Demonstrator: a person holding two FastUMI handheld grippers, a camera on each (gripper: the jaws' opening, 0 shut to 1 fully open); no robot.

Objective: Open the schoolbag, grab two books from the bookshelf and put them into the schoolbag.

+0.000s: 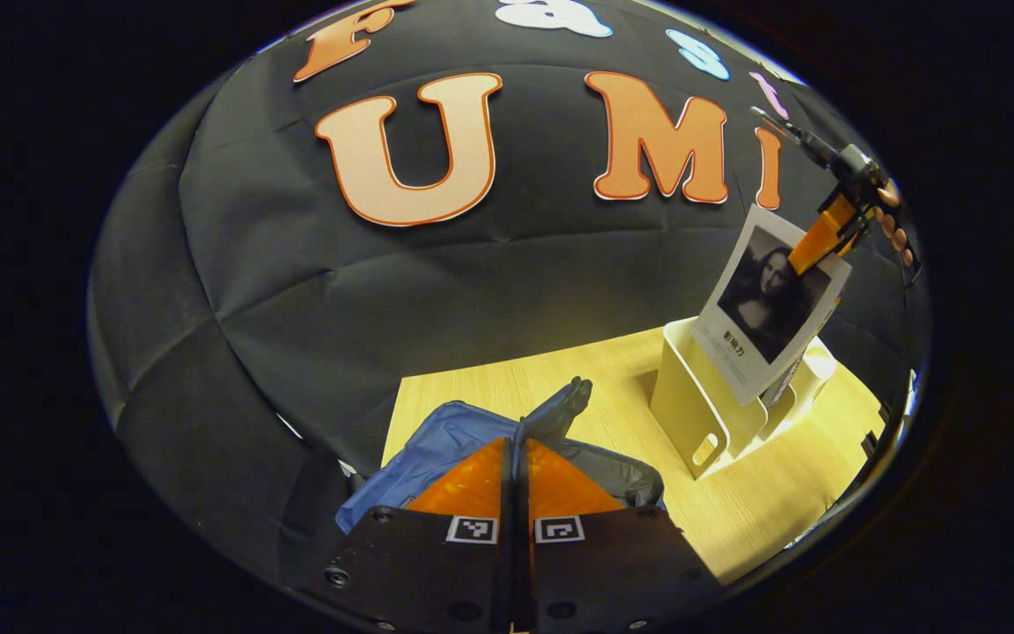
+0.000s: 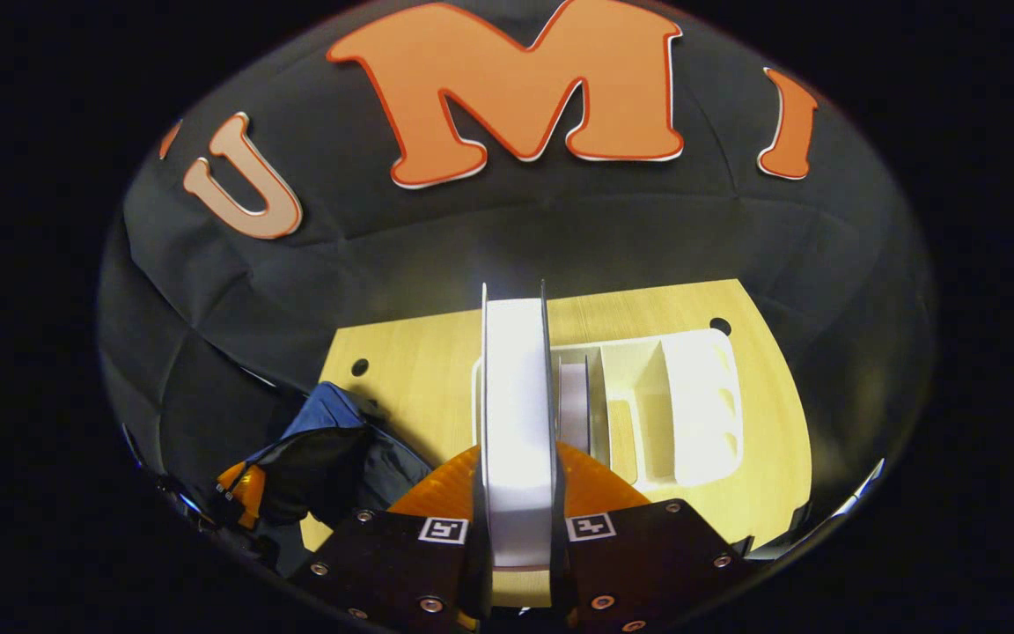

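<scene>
My left gripper (image 1: 516, 442) is shut on a fold of the blue and grey schoolbag (image 1: 445, 436), which it holds up at the table's left end. The lifted fabric (image 1: 564, 401) sticks out past the fingertips. In the left gripper view my right gripper (image 1: 828, 233) holds a book (image 1: 771, 304) with a portrait cover, tilted above the white bookshelf (image 1: 692, 396). In the right gripper view that book (image 2: 516, 387) shows edge-on between my right gripper's (image 2: 516, 453) fingers, over the bookshelf (image 2: 692, 396). Another book (image 2: 573, 401) stands in a slot. The schoolbag (image 2: 331, 423) and the left gripper (image 2: 247, 484) lie at lower left.
The light wooden table (image 1: 762, 502) carries the bag and the shelf, with bare wood between and in front of them. Two round holes (image 2: 360, 366) sit near its far edge. The black cloth wall stands close behind the table.
</scene>
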